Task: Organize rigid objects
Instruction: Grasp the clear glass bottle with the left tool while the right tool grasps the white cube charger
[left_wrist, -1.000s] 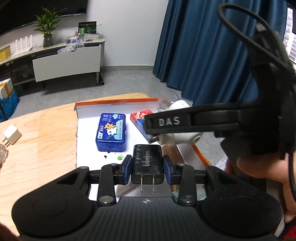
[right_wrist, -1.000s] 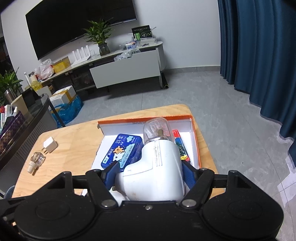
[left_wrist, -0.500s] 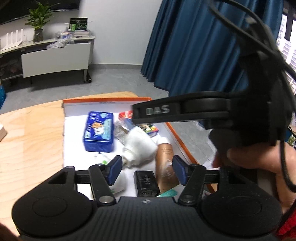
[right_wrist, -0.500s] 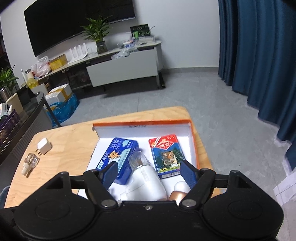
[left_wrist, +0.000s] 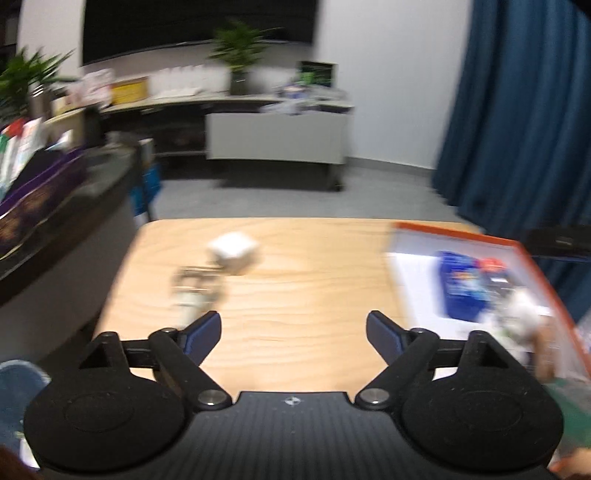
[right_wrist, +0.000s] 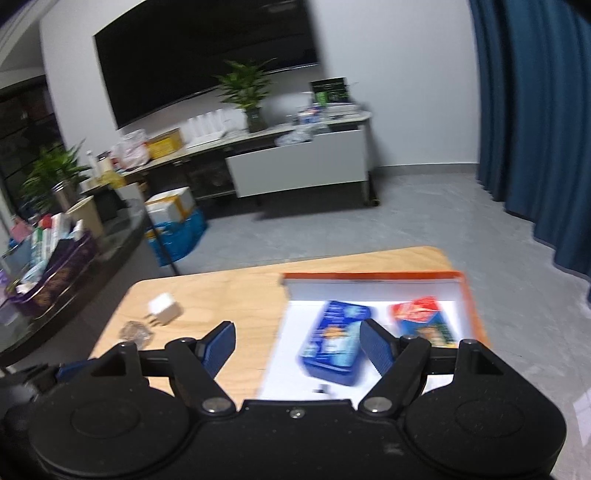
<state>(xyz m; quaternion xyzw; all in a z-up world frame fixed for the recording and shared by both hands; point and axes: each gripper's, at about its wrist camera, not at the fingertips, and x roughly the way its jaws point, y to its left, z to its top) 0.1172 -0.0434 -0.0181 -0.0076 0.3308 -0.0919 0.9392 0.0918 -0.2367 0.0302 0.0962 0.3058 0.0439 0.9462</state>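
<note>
table (right_wrist: 229, 295): pale wood, matt, visible grain | box (right_wrist: 471, 295): white card inside, orange edge | blue tin (right_wrist: 334, 343): glossy print | charger cube (right_wrist: 165, 308): smooth white plastic | gripper bodies: matt black plastic, blue rubbery-looking pads (left_wrist: 201, 330) | curtain (right_wrist: 535, 110): blue cloth

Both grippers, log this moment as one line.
left gripper: opening, empty | right gripper: open, empty | white charger: on table

On the pale wooden table (right_wrist: 229, 291): at left, small white cube charger (right_wrist: 165, 308), with clear glass bottle (right_wrist: 135, 332) just before it; at right, orange-rimmed white tray (right_wrist: 373, 277). In it, blue rectangular tin (right_wrist: 334, 341) left of red-topped card box (right_wrist: 421, 319).
</note>
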